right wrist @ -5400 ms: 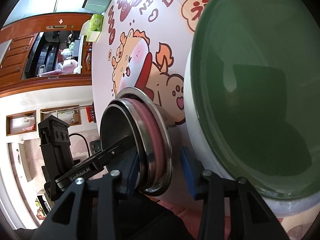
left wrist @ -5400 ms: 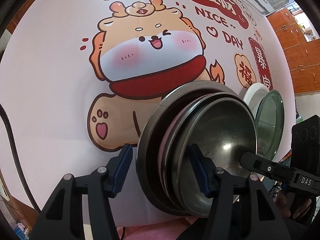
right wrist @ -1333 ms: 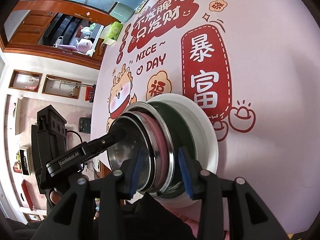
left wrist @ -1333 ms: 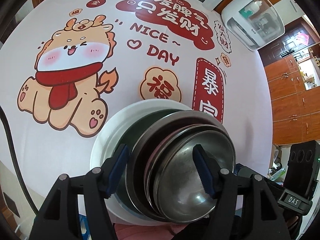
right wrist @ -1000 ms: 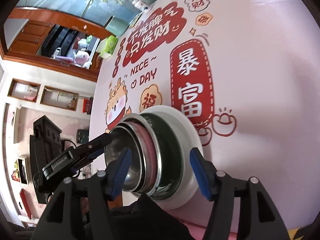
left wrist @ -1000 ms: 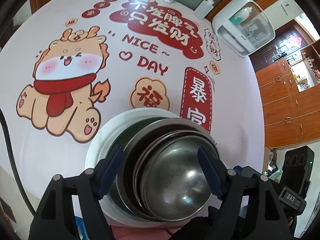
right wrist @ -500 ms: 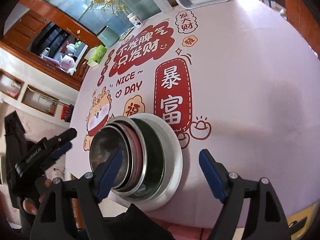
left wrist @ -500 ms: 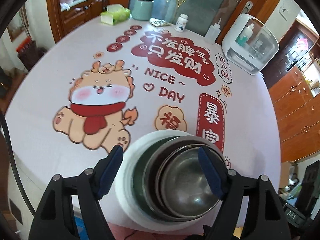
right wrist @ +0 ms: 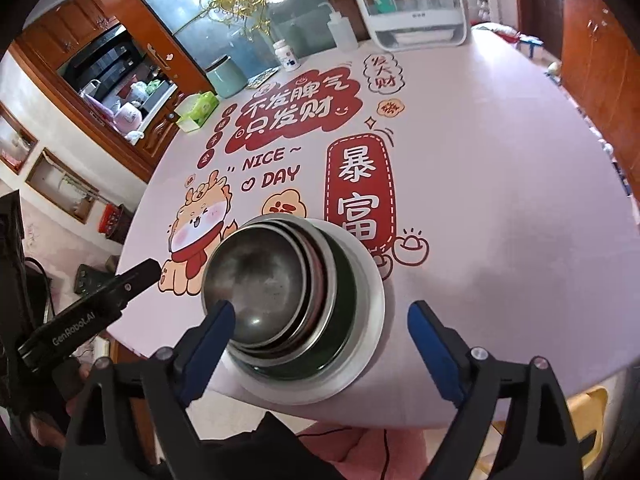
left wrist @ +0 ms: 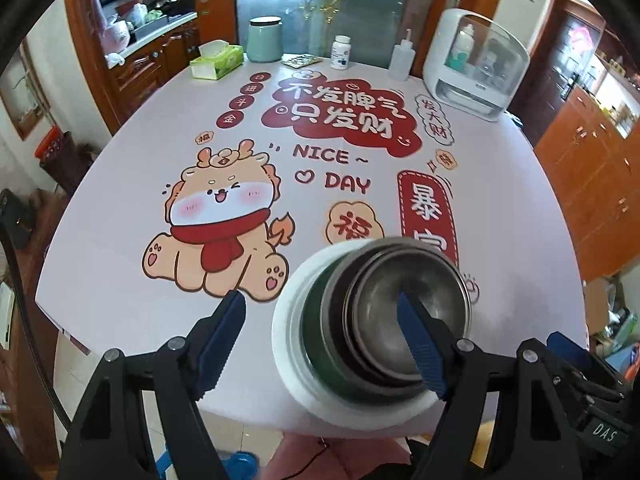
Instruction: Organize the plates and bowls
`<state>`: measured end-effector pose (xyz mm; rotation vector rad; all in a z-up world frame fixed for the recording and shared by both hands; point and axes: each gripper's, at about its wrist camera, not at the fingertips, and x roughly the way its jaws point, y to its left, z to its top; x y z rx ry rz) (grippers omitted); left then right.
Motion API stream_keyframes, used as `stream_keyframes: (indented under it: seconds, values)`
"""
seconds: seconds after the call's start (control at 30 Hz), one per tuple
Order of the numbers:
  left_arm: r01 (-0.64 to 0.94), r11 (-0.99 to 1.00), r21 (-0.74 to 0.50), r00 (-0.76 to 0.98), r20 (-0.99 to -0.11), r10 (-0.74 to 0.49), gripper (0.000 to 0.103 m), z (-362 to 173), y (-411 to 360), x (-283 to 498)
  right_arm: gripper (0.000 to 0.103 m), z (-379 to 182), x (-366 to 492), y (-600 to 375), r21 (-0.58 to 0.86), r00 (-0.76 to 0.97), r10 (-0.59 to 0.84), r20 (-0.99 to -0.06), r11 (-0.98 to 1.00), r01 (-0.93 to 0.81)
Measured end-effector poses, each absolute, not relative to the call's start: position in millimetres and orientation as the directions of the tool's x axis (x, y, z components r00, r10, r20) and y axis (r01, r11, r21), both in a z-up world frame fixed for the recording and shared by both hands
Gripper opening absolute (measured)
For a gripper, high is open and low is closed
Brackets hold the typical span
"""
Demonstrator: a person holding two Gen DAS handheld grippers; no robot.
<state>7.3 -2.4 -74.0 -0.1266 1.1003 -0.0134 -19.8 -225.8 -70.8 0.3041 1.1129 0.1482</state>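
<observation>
A nested stack stands near the table's front edge: a white plate (left wrist: pixel 360 402) at the bottom, a green dish (left wrist: pixel 316 320) on it, then metal bowls with the top steel bowl (left wrist: pixel 400 312) innermost. It also shows in the right wrist view, white plate (right wrist: pixel 370 320) and steel bowl (right wrist: pixel 256 276). My left gripper (left wrist: pixel 326 340) is open and empty, raised above the stack. My right gripper (right wrist: pixel 322 340) is open and empty, also raised above it. The left gripper's body (right wrist: pixel 92 312) shows at the left of the right wrist view.
The round table has a printed cloth (left wrist: pixel 224 216) with a cartoon dragon. At its far edge stand a tissue box (left wrist: pixel 216 62), a teal canister (left wrist: pixel 264 40), a pill bottle (left wrist: pixel 341 53), a squeeze bottle (left wrist: pixel 401 60) and a white appliance (left wrist: pixel 476 68). Wooden cabinets (left wrist: pixel 592 184) stand at the right.
Both grippers let go of the bowl stack, opened wide and pulled back and up. The stack now rests inside the green dish on the white plate.
</observation>
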Motion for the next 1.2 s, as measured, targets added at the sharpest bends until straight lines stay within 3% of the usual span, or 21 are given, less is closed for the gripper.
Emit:
stream_keyframes:
  seconds: [0.37,0.5,0.77,0.87,1.2]
  values:
    - [0.054,0.995,-0.082,0.567,-0.818,-0.098,0.086,-28,14,-48,0.101,-21,-86,-183,0.22,0.557,0.175,-0.812,0.975,0.014]
    - [0.034,0.998,-0.046,0.607,-0.793,-0.058,0.092,-16,23,-71,0.102,-10,-108,-171,0.195,0.599,0.148,-0.787,0.981,0.015]
    - [0.032,0.999,-0.028,0.624,-0.78,-0.042,0.093,-12,29,-97,0.103,-8,-132,-163,0.156,0.617,0.072,-0.784,0.984,0.084]
    - [0.019,1.0,-0.019,0.643,-0.766,-0.027,0.102,-7,30,-99,0.103,-5,-135,-165,0.162,0.624,0.064,-0.779,0.982,0.102]
    - [-0.007,1.0,-0.016,0.686,-0.728,-0.007,0.102,3,32,-101,0.103,1,-134,-166,0.158,0.633,0.073,-0.771,0.984,0.079]
